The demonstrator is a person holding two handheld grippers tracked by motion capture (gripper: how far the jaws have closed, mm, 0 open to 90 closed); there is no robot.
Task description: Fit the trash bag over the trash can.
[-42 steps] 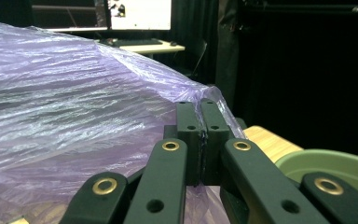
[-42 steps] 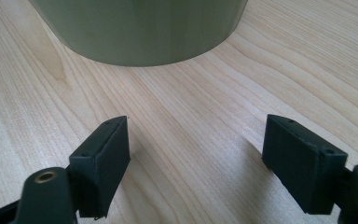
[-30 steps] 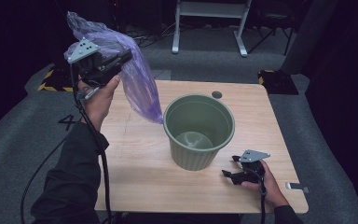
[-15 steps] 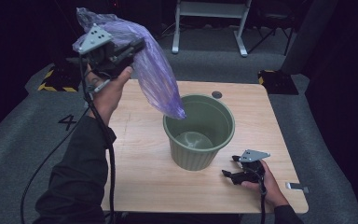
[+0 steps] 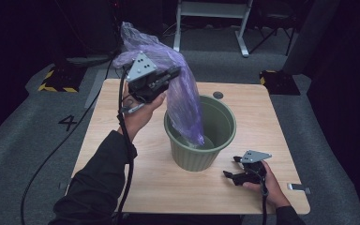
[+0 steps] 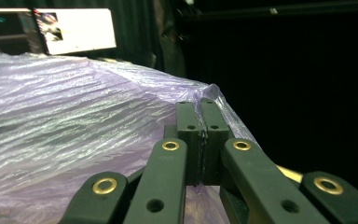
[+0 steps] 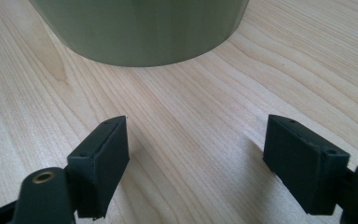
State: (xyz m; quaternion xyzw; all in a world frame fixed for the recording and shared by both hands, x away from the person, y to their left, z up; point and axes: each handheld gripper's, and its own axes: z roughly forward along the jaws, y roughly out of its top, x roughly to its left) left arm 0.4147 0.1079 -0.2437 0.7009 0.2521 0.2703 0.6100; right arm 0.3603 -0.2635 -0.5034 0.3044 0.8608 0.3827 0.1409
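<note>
Tabletop [image 5: 122, 187] clear around bucket [image 5: 201, 154].

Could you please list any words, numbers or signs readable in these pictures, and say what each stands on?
"4": dark numeral on the grey floor left of the table.
White board behind the purple bag, in the left gripper view: its small picture is too blurred to read.

The right gripper [image 7: 196, 172] sits low over the wooden table [image 7: 205, 107], its two black jaws spread wide apart with bare wood between them. Just ahead stands the curved base of a green bucket [image 7: 140, 28].
</note>
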